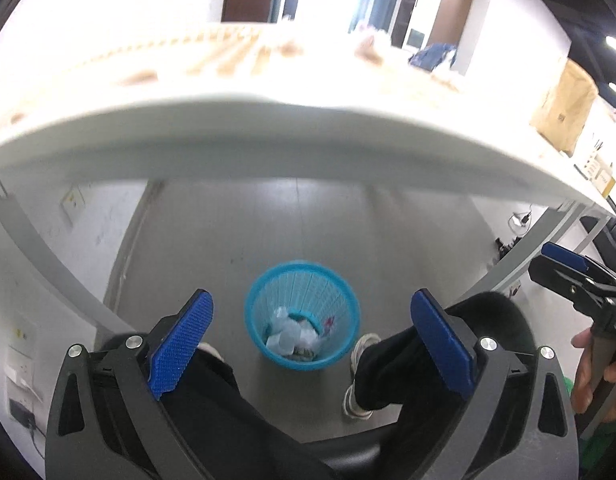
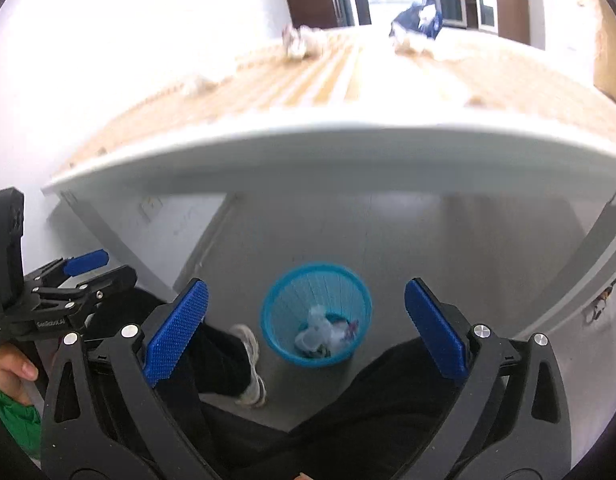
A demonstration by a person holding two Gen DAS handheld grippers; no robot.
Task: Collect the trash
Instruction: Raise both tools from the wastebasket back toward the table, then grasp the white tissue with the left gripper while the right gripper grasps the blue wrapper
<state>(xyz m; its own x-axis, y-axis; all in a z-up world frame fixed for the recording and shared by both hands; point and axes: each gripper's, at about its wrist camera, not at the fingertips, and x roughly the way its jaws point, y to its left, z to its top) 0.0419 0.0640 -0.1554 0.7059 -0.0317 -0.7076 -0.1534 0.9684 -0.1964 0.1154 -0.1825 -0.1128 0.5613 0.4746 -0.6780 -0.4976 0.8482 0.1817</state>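
A blue mesh waste basket (image 1: 302, 314) stands on the grey floor under the table's front edge, with crumpled plastic and paper trash (image 1: 296, 336) inside. It also shows in the right wrist view (image 2: 316, 314). My left gripper (image 1: 311, 346) is open and empty, held above the basket. My right gripper (image 2: 306, 330) is open and empty, also above it. On the table lie a crumpled wrapper (image 2: 302, 42), a pale scrap (image 2: 196, 85) and a blue bag (image 2: 417, 20). The blue bag also shows in the left wrist view (image 1: 432, 55).
The white-edged table (image 1: 292, 136) with a striped mat spans both views. A brown paper bag (image 1: 565, 110) stands at its right end. The person's legs and shoes (image 1: 359, 376) flank the basket. Table legs (image 2: 583, 280) stand at both sides.
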